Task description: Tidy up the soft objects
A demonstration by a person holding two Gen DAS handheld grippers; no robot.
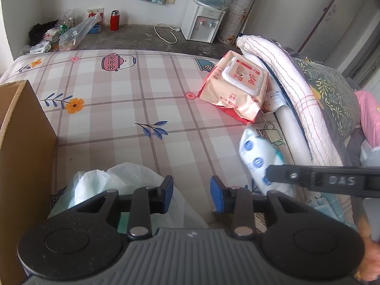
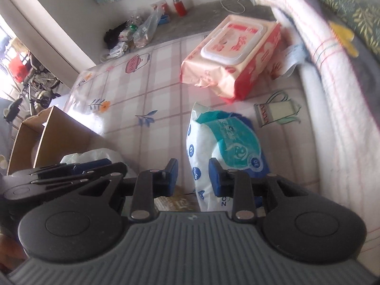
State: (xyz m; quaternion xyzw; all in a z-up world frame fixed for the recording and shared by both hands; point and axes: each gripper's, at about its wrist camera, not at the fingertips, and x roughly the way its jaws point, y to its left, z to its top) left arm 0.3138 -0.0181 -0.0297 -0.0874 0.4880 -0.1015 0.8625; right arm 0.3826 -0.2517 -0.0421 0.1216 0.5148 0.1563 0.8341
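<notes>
A white and blue tissue pack [image 2: 201, 142] lies on the plaid bed sheet [image 2: 147, 90], its near end between the fingers of my right gripper [image 2: 193, 173]. The right pad touches the pack; a strip of sheet shows between the left pad and the pack, so the jaws stand open. In the left wrist view the same pack [image 1: 254, 156] looks blurred, with a right-gripper finger [image 1: 308, 178] across it. My left gripper [image 1: 192, 191] is open over the sheet, its left finger above a crumpled white plastic bag [image 1: 114, 178]. A pink wet-wipes pack [image 1: 237, 85] lies farther back.
An open cardboard box [image 1: 23, 142] stands at the bed's left edge. Folded blankets and a quilt [image 1: 299, 99] are piled along the right. Beyond the bed, on the floor, are a water dispenser [image 1: 201, 21], a red flask [image 1: 114, 20] and bags of clutter [image 1: 71, 33].
</notes>
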